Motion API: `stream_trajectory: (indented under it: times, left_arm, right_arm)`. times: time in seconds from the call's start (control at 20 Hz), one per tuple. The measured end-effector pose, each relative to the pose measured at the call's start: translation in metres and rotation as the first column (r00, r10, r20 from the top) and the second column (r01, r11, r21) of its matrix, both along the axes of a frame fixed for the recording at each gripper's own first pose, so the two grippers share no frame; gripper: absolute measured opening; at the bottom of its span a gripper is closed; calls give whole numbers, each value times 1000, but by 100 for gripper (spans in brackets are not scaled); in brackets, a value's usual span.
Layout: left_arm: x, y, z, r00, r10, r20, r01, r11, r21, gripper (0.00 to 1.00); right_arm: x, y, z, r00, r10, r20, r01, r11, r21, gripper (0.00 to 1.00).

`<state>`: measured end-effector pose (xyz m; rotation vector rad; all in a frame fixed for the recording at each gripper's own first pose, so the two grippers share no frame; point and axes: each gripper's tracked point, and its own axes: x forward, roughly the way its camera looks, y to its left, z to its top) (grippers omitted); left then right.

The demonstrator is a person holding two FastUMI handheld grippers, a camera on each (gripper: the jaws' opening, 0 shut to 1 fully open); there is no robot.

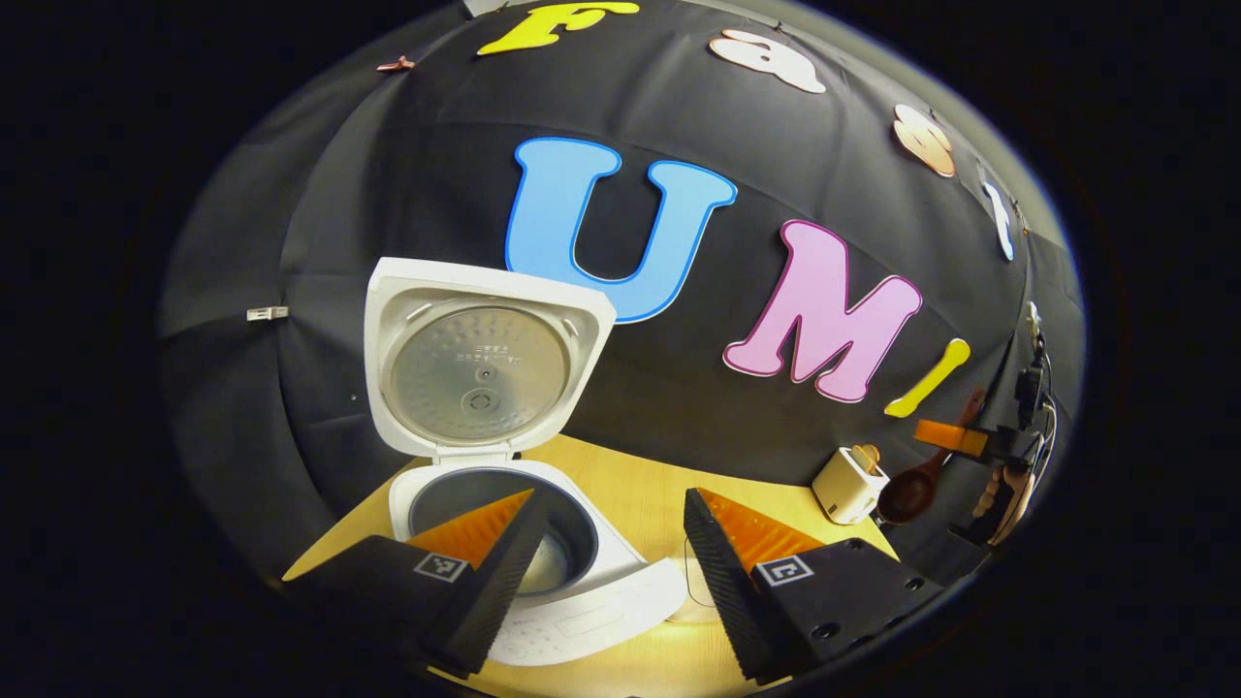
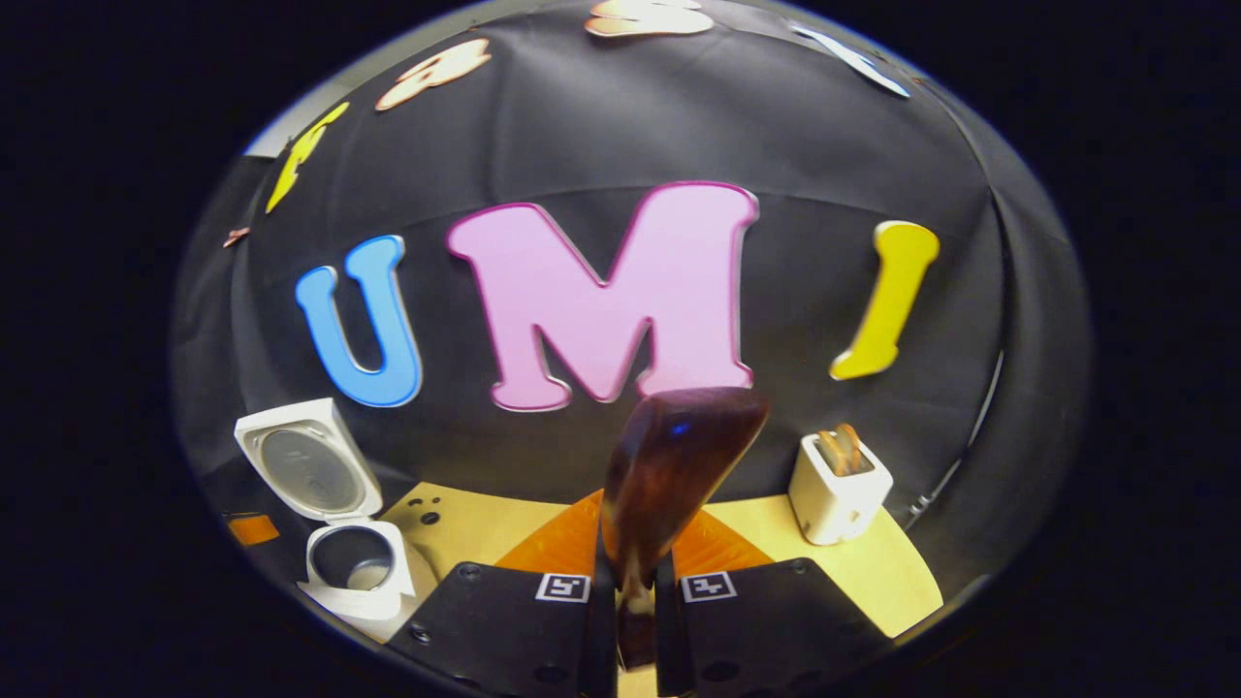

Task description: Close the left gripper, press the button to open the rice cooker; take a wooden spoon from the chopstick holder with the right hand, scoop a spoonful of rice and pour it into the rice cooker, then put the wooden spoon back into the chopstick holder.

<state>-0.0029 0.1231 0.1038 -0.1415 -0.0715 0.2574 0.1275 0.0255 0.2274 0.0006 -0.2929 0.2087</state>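
- The rice cooker stood at seven o'clock on the table, lid raised.
- The left gripper hovered above it, jaws apart, empty.
- The right gripper clamped the wooden spoon by its handle; stiff, light, glossy, likely slippery.
- The chopstick holder sat at four o'clock.

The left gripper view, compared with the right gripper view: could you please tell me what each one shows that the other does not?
Left gripper view: the left gripper, jaws open, over the pot; at far right, a hand holding the right gripper with the wooden spoon.
Right gripper view: its own jaws shut on the spoon's handle, bowl upward, close up.
Both: the rice cooker with its lid raised, the white chopstick holder and the wooden table.
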Motion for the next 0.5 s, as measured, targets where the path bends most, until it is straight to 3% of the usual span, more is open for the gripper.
stream_trajectory:
  times: [0.25, 0.5]
  left_arm:
    - [6, 9, 13, 998, 56, 4, -56, 998, 16, 92]
    - [7, 18, 22, 995, 101, 0, -101, 995, 18, 92]
  right_arm:
    - [24, -67, -36, 993, -84, -83, 89, 994, 58, 19]
    - [47, -112, -90, 975, -109, -195, 136, 982, 132, 19]
